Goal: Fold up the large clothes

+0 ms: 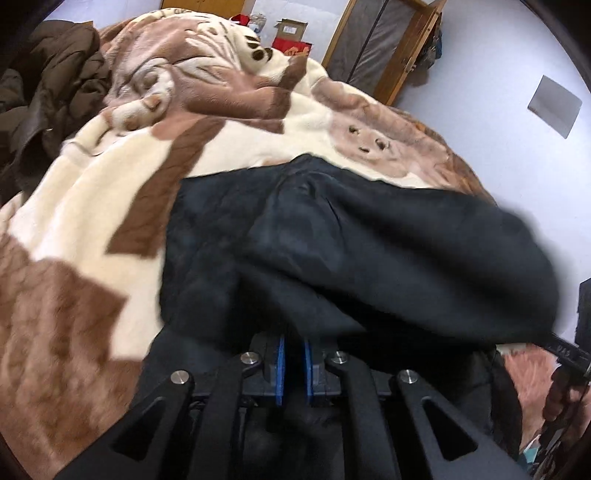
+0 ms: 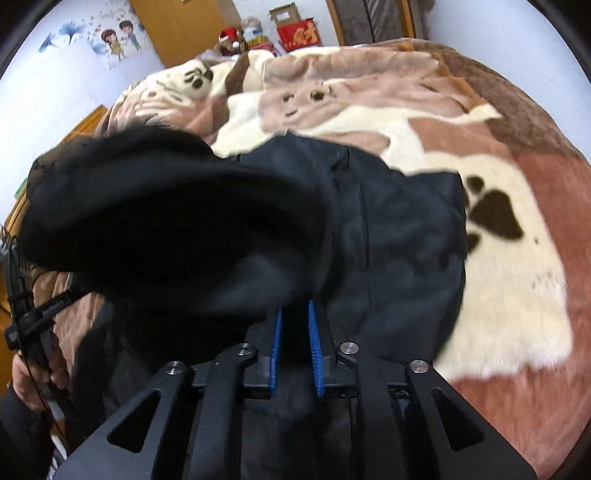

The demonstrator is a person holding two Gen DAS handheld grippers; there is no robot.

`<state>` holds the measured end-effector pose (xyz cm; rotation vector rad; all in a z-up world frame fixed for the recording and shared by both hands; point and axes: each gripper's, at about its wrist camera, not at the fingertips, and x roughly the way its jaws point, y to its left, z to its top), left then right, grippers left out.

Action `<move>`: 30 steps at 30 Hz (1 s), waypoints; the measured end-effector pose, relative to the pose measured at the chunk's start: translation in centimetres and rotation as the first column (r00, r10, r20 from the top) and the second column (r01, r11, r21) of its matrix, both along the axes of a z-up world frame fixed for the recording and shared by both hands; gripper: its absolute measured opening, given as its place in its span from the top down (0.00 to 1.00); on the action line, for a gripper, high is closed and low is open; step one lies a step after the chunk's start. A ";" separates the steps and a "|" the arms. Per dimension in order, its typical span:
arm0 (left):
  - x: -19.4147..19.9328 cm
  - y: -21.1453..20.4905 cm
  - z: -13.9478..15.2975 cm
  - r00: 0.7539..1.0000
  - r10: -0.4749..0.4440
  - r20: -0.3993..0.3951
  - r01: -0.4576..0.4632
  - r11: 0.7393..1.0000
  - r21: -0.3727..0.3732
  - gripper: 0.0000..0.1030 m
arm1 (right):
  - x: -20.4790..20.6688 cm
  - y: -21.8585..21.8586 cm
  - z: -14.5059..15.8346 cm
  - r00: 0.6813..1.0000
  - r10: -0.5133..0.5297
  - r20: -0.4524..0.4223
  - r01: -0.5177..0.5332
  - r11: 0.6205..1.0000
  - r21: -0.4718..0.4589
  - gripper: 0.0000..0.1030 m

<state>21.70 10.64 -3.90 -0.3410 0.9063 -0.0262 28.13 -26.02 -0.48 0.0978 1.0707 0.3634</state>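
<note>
A large black garment (image 1: 351, 240) lies on a cream and brown plush blanket (image 1: 92, 206) that covers the bed. My left gripper (image 1: 293, 338) is shut on the garment's near edge, with black cloth filling the narrow gap between its blue pads. A thick fold of the garment (image 2: 166, 221) bulges up, lifted and blurred, between the two grippers. In the right wrist view my right gripper (image 2: 295, 308) has its blue pads a little apart with the dark cloth pinched between them. The rest of the garment (image 2: 399, 240) spreads over the blanket (image 2: 509, 295) ahead. A hand (image 2: 29, 373) shows at the left edge.
A dark brown jacket (image 1: 55, 74) is heaped at the bed's far left. Beyond the bed stand a cardboard box (image 1: 291, 26), red boxes (image 2: 299, 33), a wooden-framed panel (image 1: 384, 48) and a wooden cabinet (image 2: 184, 26). Cartoon stickers (image 2: 114, 40) mark the wall.
</note>
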 end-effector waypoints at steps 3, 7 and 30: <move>-1.7 0.5 0.9 1.000 0.010 0.008 -0.010 1.000 0.021 0.92 | -0.8 -0.6 1.4 0.999 0.001 0.032 -0.001 1.000 0.004 0.77; -1.6 0.3 3.5 0.997 0.025 0.073 -0.026 1.000 0.010 0.92 | 0.3 0.4 3.9 0.993 0.005 0.114 -0.008 1.000 0.029 0.76; 4.8 -6.7 -6.1 0.993 -0.109 -0.053 0.117 0.978 0.172 0.70 | 3.2 8.1 -7.0 0.997 0.082 0.006 -0.080 0.990 -0.114 0.79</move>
